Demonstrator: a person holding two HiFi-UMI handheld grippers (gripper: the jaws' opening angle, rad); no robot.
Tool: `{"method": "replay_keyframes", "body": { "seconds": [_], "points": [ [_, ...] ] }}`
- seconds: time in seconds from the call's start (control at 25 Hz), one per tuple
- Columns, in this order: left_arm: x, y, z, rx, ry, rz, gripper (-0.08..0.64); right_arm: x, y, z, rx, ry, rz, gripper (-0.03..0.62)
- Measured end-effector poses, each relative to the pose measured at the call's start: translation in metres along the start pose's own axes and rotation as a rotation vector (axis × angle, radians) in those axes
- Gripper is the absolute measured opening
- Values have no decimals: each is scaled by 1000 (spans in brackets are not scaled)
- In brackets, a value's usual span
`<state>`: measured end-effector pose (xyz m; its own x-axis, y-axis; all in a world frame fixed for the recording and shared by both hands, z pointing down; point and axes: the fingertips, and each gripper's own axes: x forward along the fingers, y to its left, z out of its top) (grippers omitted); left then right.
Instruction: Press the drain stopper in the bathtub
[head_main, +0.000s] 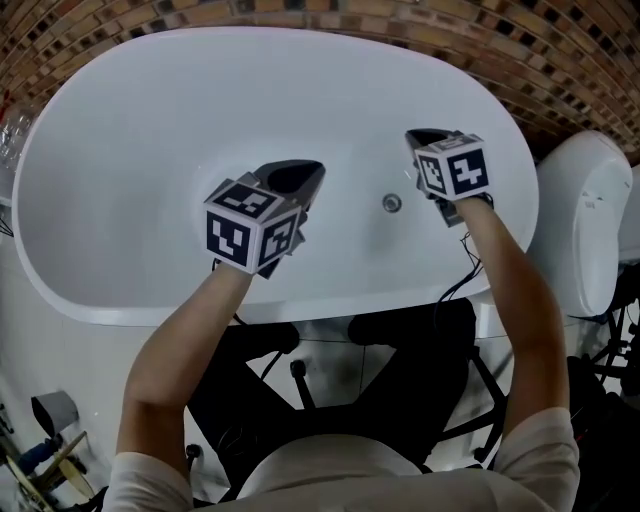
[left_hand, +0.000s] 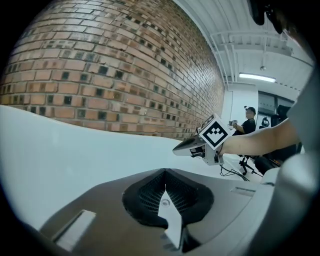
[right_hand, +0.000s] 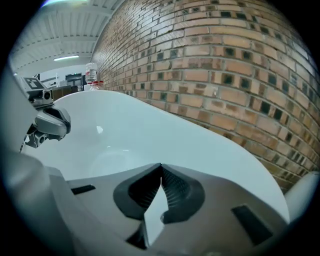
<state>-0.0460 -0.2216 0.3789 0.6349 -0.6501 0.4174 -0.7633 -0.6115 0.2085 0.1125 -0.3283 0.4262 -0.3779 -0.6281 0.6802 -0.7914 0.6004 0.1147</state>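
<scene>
Head view: the drain stopper (head_main: 391, 203) is seen as a small round metal disc low inside the white bathtub (head_main: 120, 150). It lies between the left gripper (head_main: 292, 180) and the right gripper (head_main: 428, 140) and is touched by neither. Both pairs of jaws are closed tip to tip, with nothing held. The stopper is judged rigid, smooth and probably sprung. It is best pressed squarely at its centre with closed tips, since the polished cap may be slippery.
</scene>
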Motion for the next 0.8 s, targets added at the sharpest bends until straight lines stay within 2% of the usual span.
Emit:
{"method": "replay_keyframes", "body": {
  "seconds": [0.36, 0.8],
  "points": [
    [47, 15, -21, -12, 79, -29, 8, 69, -8, -45, -25, 130, 21, 15],
    [103, 48, -70, -15, 245, -45, 8, 159, -8, -116, -32, 315, 68, 15]
  ]
}}
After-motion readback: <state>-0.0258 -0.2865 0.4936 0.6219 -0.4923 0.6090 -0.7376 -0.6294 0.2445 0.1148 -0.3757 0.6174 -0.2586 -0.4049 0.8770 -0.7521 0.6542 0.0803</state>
